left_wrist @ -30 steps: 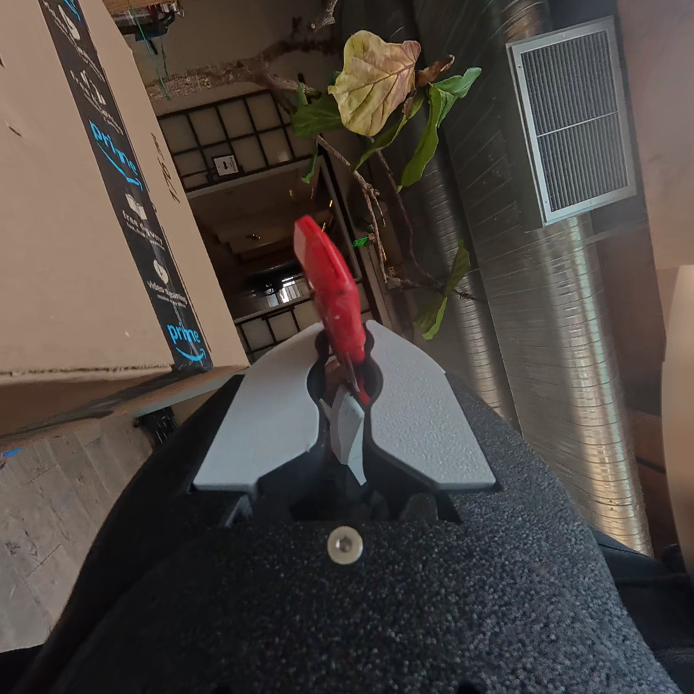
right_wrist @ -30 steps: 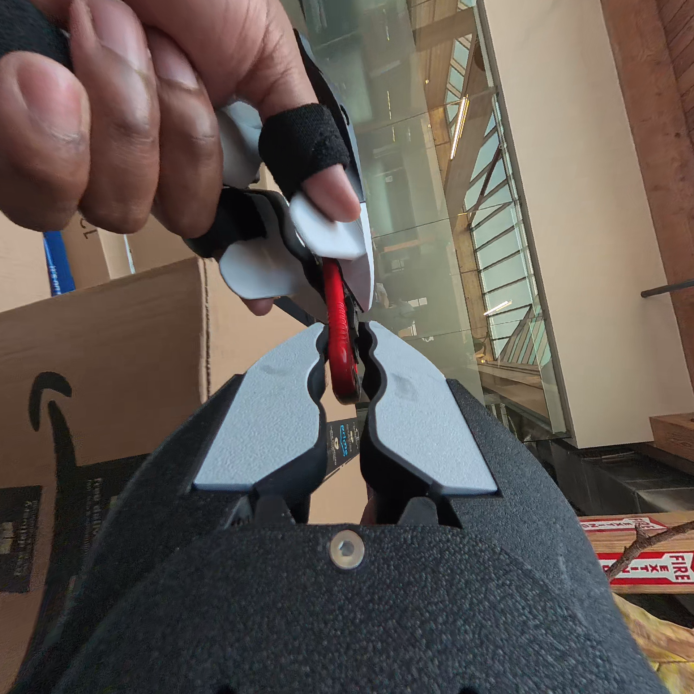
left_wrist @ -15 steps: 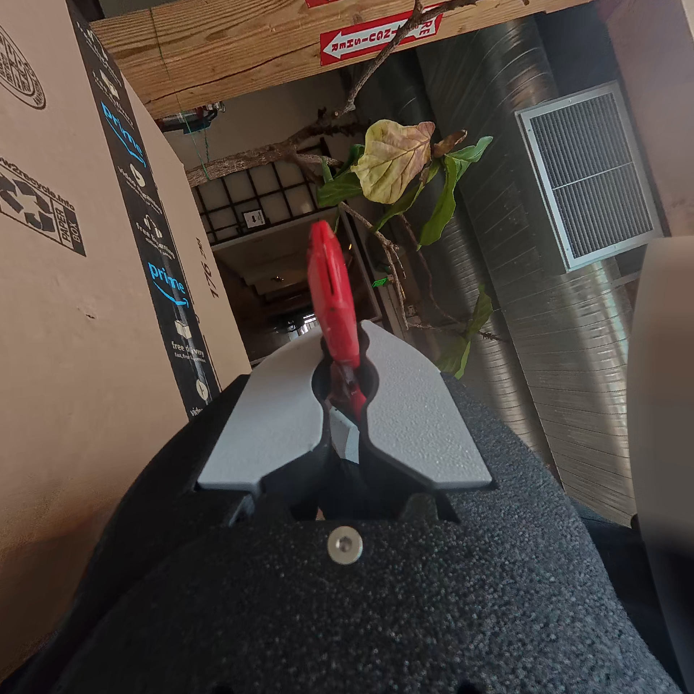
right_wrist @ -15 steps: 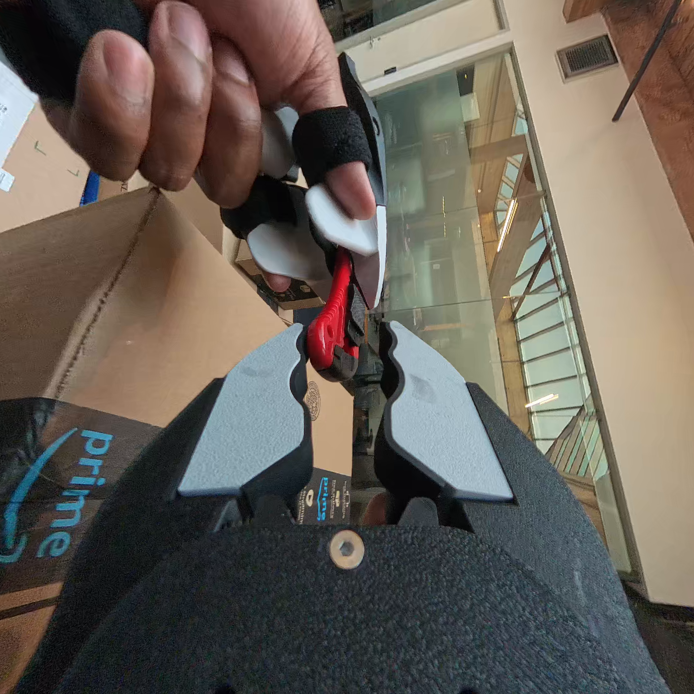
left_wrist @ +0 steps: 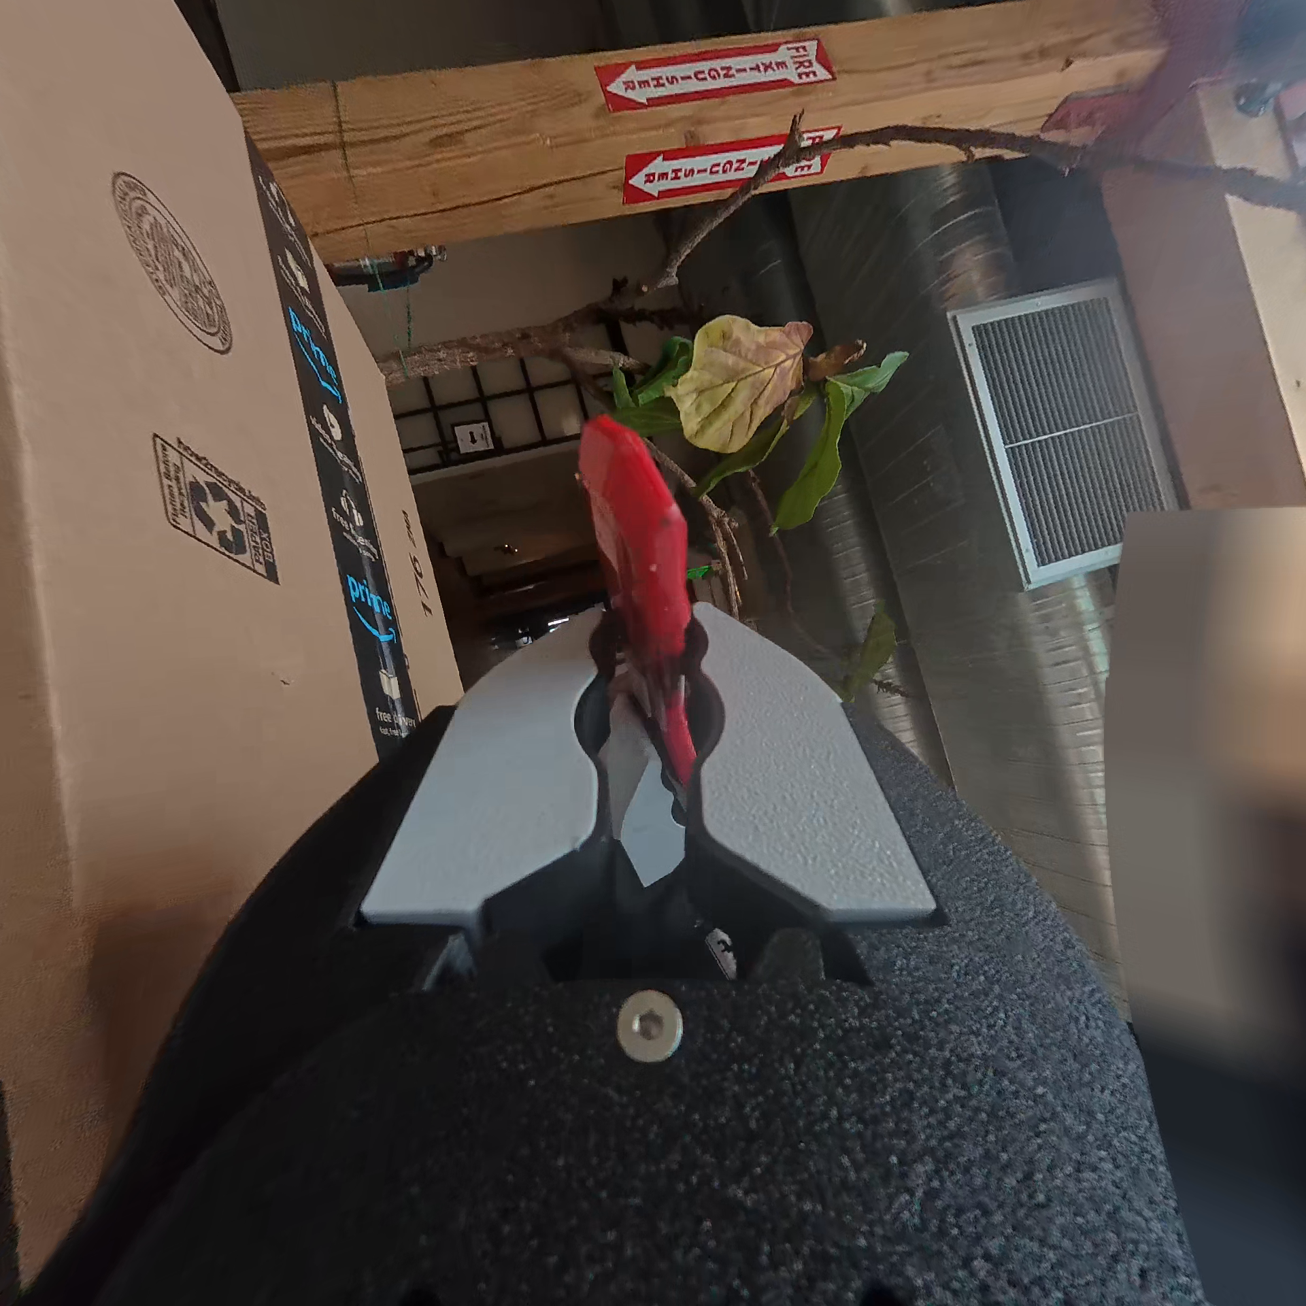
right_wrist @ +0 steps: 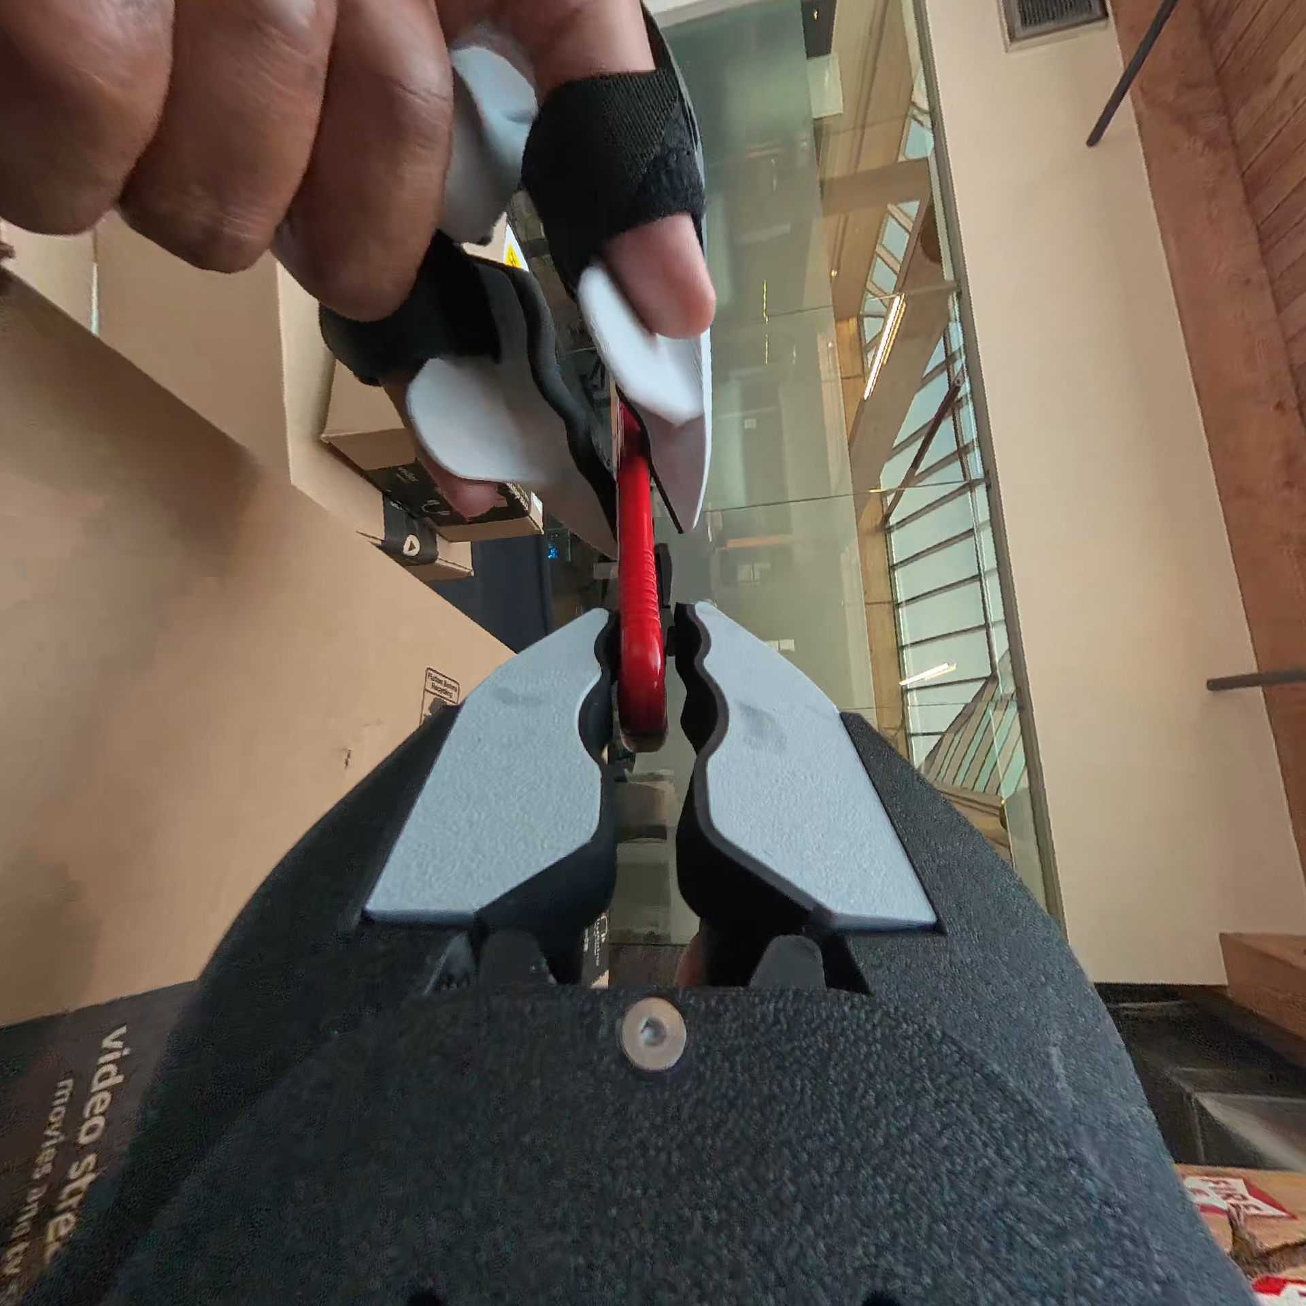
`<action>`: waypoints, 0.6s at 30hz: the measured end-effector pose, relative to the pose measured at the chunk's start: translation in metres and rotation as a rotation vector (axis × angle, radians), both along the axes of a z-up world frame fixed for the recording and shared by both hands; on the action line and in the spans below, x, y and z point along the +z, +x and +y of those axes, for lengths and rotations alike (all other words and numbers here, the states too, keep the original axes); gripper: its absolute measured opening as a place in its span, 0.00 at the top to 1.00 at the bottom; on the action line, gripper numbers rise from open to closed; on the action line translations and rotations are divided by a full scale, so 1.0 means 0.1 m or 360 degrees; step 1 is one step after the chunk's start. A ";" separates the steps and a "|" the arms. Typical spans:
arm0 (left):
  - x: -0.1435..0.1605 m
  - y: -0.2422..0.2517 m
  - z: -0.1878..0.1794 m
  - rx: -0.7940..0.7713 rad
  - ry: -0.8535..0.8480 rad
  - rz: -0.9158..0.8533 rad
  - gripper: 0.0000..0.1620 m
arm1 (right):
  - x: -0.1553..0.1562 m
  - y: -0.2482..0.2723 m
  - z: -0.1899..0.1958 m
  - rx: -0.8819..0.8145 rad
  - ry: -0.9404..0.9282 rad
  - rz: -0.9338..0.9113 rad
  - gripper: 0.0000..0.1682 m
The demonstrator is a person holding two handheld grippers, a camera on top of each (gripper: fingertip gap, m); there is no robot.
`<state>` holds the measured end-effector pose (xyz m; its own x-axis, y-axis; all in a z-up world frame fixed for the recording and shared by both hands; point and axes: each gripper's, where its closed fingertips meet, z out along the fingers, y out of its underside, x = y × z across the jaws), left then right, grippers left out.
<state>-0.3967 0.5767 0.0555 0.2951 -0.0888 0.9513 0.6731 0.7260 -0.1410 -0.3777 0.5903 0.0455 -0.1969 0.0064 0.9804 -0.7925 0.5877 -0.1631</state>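
A red flat-handled tool [left_wrist: 636, 537] sticks up from my left gripper [left_wrist: 646, 629], which is shut on its lower part; a pale grey piece shows between the fingers below it. In the right wrist view a person's hand [right_wrist: 318, 141] holds that left gripper [right_wrist: 622, 424] from above, and the red tool [right_wrist: 638, 565] hangs down from it. My right gripper [right_wrist: 642, 622] is shut around the tool's rounded lower end. The tool's middle is hidden by the left gripper's pale fingers [right_wrist: 480, 431].
A tall cardboard box [left_wrist: 177, 495] with dark tape stands close on the left. A wooden beam [left_wrist: 495, 155] with red signs, a leafy branch [left_wrist: 742, 396], a vent grille [left_wrist: 1060, 424] and a metal duct lie beyond. Cardboard boxes [right_wrist: 177, 601] and a glass wall [right_wrist: 813, 353] show in the right wrist view.
The right gripper, shut on the red tool a second ago, opened half a second ago and has shut on it again. Both views have tilted; the left gripper kept its hold.
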 end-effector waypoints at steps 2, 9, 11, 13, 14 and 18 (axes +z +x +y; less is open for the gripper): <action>-0.01 -0.03 -0.11 0.0081 0.0026 -0.0005 0.89 | -0.01 0.01 -0.04 -0.0037 -0.0043 -0.0008 0.91; -0.07 -0.06 -0.23 0.0130 0.0001 0.0010 0.92 | -0.06 0.07 -0.15 -0.0012 -0.0032 0.0008 0.89; -0.09 -0.05 -0.24 0.0121 -0.0039 0.0016 0.93 | -0.11 0.07 -0.17 0.0008 0.0009 -0.0021 0.85; -0.08 -0.04 -0.25 0.0099 -0.0046 0.0018 0.94 | -0.13 0.08 -0.19 0.0037 0.0030 -0.0033 0.84; -0.09 -0.03 -0.25 0.0084 -0.0052 0.0026 0.94 | -0.12 0.09 -0.19 0.0047 0.0036 -0.0034 0.84; -0.12 0.01 -0.26 0.0039 -0.0079 0.0004 0.94 | -0.17 0.12 -0.21 0.0094 0.0112 -0.0037 0.83</action>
